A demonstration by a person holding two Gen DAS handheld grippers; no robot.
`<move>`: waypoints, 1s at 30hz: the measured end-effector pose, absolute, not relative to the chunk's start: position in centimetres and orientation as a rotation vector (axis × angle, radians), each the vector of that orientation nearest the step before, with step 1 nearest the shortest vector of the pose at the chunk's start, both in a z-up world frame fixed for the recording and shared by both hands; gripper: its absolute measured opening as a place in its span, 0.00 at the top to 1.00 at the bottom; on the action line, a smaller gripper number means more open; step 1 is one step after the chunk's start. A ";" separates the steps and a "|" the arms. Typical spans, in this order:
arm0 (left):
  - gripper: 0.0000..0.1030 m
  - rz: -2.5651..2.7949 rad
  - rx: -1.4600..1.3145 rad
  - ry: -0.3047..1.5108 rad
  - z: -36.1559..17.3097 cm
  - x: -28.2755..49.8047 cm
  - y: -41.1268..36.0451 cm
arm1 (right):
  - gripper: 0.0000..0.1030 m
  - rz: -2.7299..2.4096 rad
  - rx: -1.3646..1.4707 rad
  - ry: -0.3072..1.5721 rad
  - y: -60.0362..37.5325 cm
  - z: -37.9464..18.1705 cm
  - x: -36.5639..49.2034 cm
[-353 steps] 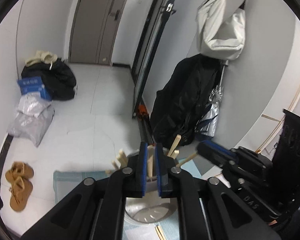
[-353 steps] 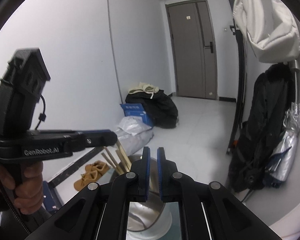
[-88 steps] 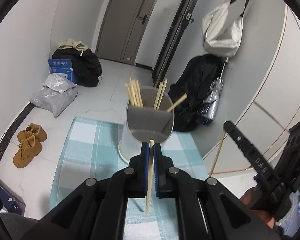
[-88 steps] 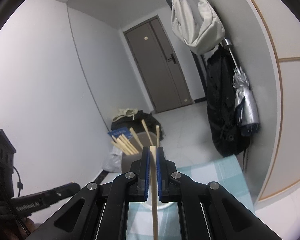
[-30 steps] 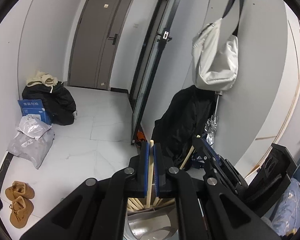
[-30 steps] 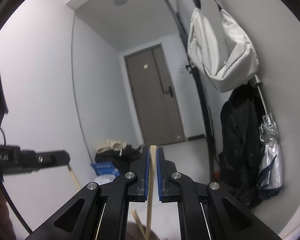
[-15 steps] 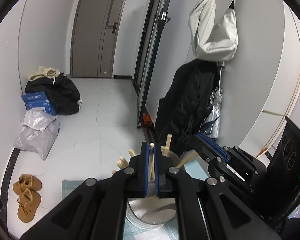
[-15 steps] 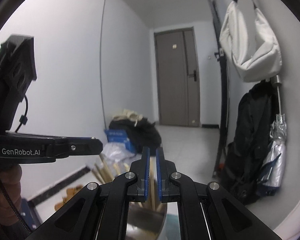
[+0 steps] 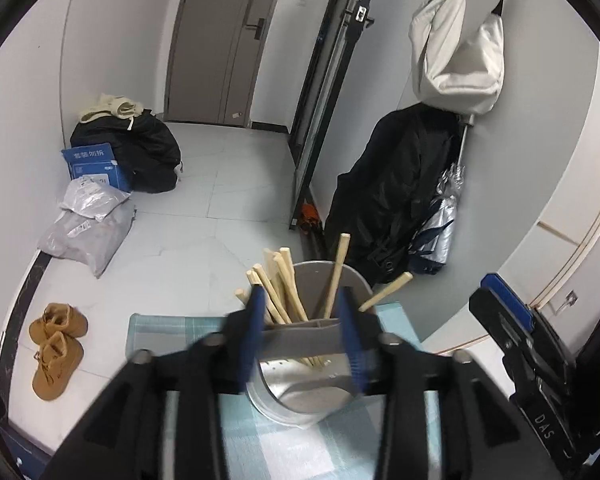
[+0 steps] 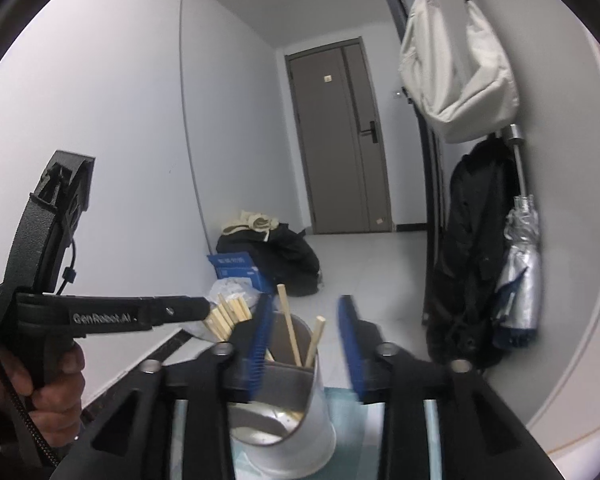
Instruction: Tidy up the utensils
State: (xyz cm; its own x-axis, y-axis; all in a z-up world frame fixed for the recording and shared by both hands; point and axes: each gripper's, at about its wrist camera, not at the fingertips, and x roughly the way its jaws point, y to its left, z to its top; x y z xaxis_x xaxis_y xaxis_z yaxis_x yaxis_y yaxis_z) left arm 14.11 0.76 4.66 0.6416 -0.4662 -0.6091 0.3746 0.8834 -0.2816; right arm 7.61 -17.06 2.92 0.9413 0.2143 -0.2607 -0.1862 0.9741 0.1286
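Door: grey double door (image 9: 220, 40) at the far end, closed.
Floor, far left: black bag (image 9: 140, 152) with a cream cloth (image 9: 112, 106) on top; blue box (image 9: 94, 166) just in front.
Floor, left: grey plastic parcels (image 9: 86, 224) against the wall; tan boots (image 9: 56, 344) nearer.
Right wall: white bag (image 9: 458, 44) hanging above a black coat (image 9: 392, 188); silver folded umbrella (image 9: 444, 216) beside the coat.
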 end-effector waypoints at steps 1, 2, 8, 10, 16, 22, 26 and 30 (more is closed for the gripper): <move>0.58 -0.470 -0.131 0.727 4.9 13.8 0.7 | 0.57 0.203 0.105 0.277 -17.2 3.2 7.2; 0.55 -0.452 -0.126 0.720 5.2 13.4 0.6 | 0.52 0.197 0.108 0.278 -17.4 3.5 6.6; 0.23 -0.344 -0.140 0.620 7.2 10.5 1.2 | 0.33 0.197 0.136 0.275 -17.8 5.2 4.2; 0.16 -0.312 -0.144 0.584 7.8 9.4 1.4 | 0.29 0.200 0.127 0.258 -17.6 5.9 3.2; 0.05 -0.228 -0.116 0.514 8.3 7.3 2.1 | 0.15 0.221 0.105 0.224 -17.0 7.4 0.7; 0.01 -0.174 -0.129 0.446 8.5 5.2 3.3 | 0.05 0.220 0.088 0.209 -16.2 7.7 -1.3; 0.01 -0.171 -0.131 0.440 8.1 4.1 3.8 | 0.01 0.214 0.084 0.203 -16.0 7.2 -2.2; 0.01 -0.162 -0.129 0.424 7.7 3.2 4.1 | 0.00 0.202 0.076 0.197 -15.8 6.3 -3.0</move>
